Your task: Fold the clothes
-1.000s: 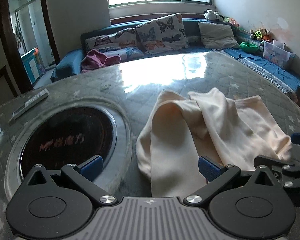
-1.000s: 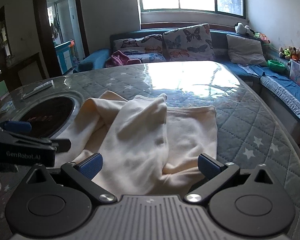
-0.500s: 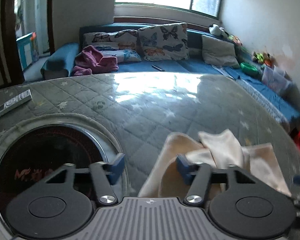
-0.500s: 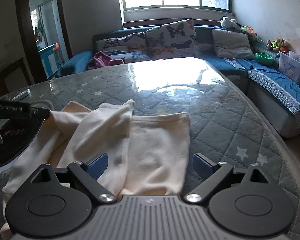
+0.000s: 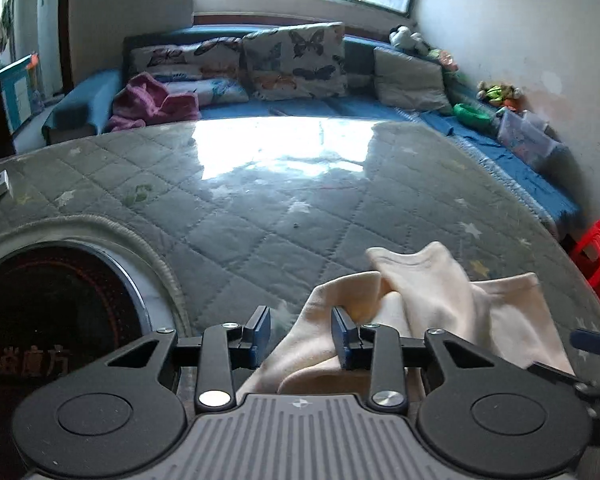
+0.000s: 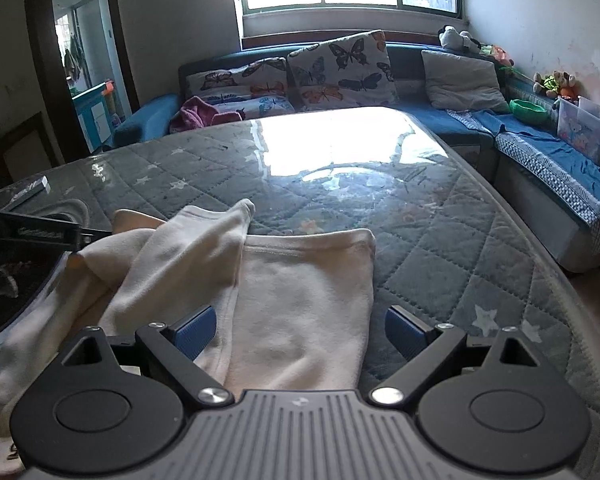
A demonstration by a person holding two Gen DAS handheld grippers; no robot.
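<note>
A cream garment (image 5: 440, 300) lies crumpled on the grey quilted table (image 5: 260, 208), its right half flat (image 6: 300, 280) and a folded flap lying over the left half. My left gripper (image 5: 300, 332) is at the garment's left edge with its jaws closing. The cloth edge lies between the blue pads; the right pad (image 5: 342, 338) touches it and the left pad stands clear. My right gripper (image 6: 300, 328) is open wide, low over the flat right half, which lies between its pads. The left gripper's finger (image 6: 40, 232) shows at the left of the right wrist view.
A round dark inset (image 5: 52, 312) sits in the table left of the garment. A flat box (image 6: 32, 188) lies at the far left edge. A blue sofa (image 5: 292, 112) with cushions runs behind and to the right. A red stool (image 5: 596, 264) stands past the right edge.
The left gripper's jaws have narrowed from wide open and it has moved onto the garment's left edge. The right gripper has advanced a little over the garment's right half, still open.
</note>
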